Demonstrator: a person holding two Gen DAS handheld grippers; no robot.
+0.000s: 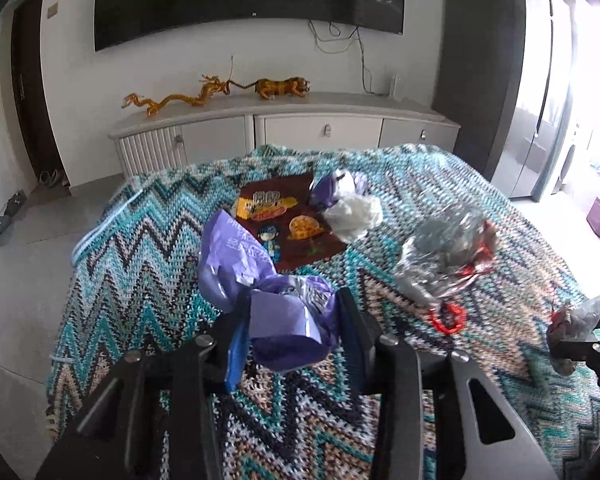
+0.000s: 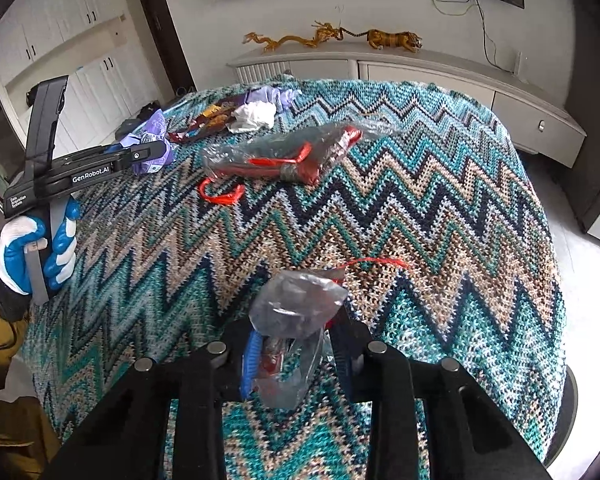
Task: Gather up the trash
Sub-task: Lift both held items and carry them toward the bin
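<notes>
Purple crumpled plastic wrapper (image 1: 284,320) is being pinched in left gripper (image 1: 292,316); right gripper (image 2: 290,344) is clamping clear crinkled bag (image 2: 296,308). Remaining, judged: brown snack packet (image 1: 296,224), white tissue wad (image 1: 354,216), red-stringed clear bag (image 2: 284,156).

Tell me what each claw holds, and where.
Left claw: crumpled purple wrapper, gripped at its near end. Right claw: clear plastic wrapper, pinched at its lower part.

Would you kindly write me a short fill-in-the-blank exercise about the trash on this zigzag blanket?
1. The left claw grips a crumpled ____ wrapper.
2. The right claw grips a clear plastic ____.
3. The white crumpled tissue lies beside the brown ____ packet.
4. A loose ____ loop lies on the blanket.

Missing words: purple; bag; snack; red
</notes>
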